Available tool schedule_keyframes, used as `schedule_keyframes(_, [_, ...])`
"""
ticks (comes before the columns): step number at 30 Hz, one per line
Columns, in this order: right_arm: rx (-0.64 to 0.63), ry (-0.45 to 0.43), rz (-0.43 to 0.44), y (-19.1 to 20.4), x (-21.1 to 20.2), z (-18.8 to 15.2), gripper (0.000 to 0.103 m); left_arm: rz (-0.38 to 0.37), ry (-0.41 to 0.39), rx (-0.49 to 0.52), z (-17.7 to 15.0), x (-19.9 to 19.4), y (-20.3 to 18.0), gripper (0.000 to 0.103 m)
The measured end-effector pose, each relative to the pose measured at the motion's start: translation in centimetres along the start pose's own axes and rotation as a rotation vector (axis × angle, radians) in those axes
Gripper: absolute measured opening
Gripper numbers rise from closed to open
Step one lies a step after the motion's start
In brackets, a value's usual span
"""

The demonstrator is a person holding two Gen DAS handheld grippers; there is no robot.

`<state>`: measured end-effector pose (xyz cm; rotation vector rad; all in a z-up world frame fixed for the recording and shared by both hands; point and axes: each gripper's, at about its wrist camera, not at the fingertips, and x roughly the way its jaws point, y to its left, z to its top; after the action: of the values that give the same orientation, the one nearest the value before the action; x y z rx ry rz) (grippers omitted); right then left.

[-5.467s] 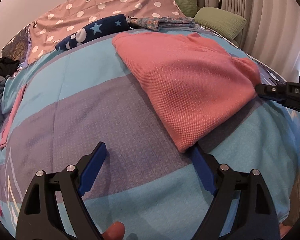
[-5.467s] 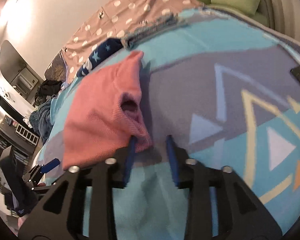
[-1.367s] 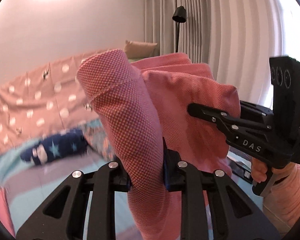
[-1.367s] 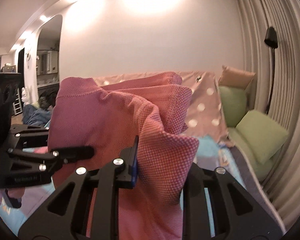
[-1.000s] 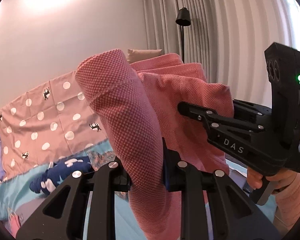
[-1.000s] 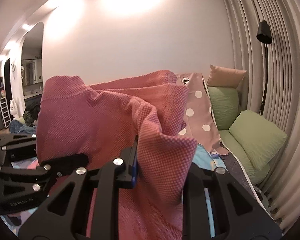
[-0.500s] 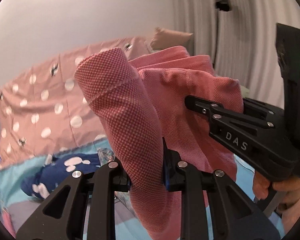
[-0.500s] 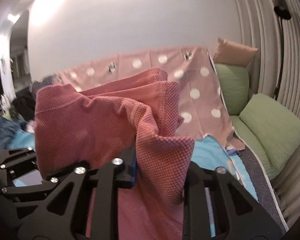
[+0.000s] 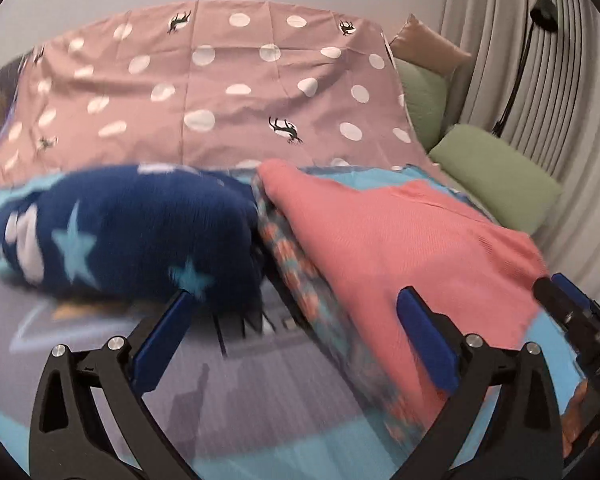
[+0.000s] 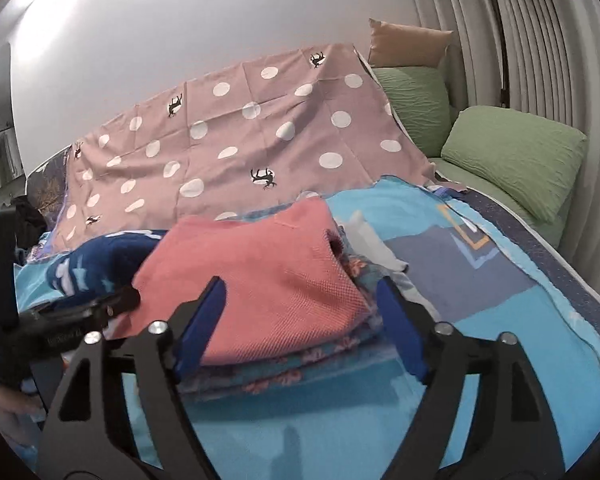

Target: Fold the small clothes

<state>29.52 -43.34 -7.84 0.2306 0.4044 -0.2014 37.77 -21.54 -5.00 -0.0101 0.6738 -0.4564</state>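
A folded pink knit garment [image 9: 404, 240] [image 10: 260, 280] lies on top of a folded blue floral-patterned garment [image 9: 300, 280] [image 10: 300, 372] on the bed. My left gripper [image 9: 296, 332] is open and empty, its right finger at the pink garment's near edge. My right gripper [image 10: 300, 320] is open and empty, its jaws standing on either side of the pink garment's near corner. The right gripper also shows at the right edge of the left wrist view [image 9: 572, 312]. The left gripper shows at the left of the right wrist view [image 10: 80, 312].
A folded navy garment with stars [image 9: 120, 236] [image 10: 88, 268] lies left of the stack. A pink polka-dot sheet [image 9: 220, 92] [image 10: 240, 120] covers the back. Green pillows [image 10: 512, 160] and a tan pillow [image 10: 408, 40] sit at the right. The bedspread [image 10: 480, 300] is blue and purple.
Both grippers were shut on the pink garment and held it in the air. Now it lies on the floral garment, and both grippers have opened and let go.
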Motion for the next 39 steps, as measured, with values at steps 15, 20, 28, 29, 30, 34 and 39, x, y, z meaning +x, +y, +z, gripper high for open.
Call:
schedule_keyframes(15, [-0.176,-0.001,-0.051,5.1,-18.4,-6.4,0.096,-0.083,0.002,0.055,-9.3,-17.9,-3.1,0.102])
schedule_keyframes(20, [-0.177,0.014,-0.017,6.5,-24.1,-7.8,0.101,-0.044,0.002,0.019,-11.6,-23.0,-2.8,0.102])
schedule_keyframes(28, [-0.165,0.015,-0.011,8.1,-31.1,-9.6,0.101,0.008,-0.104,0.03,-14.6,-31.4,-3.4,0.102])
schedule_keyframes(29, [-0.156,0.015,-0.007,8.2,-31.7,-9.8,0.101,0.016,-0.114,0.042,-14.8,-32.1,-3.6,0.102])
schedule_keyframes(30, [-0.147,0.015,-0.003,8.3,-32.5,-9.9,0.101,0.025,-0.122,0.056,-15.0,-32.7,-3.8,0.102])
schedule_keyframes(34, [-0.152,-0.005,-0.004,9.1,-34.4,-10.1,0.101,0.031,-0.139,0.068,-16.2,-35.2,-4.1,0.102])
schedule_keyframes(39, [-0.162,-0.019,-0.005,10.2,-36.4,-10.7,0.101,0.044,-0.159,0.036,-17.5,-37.3,-4.0,0.102])
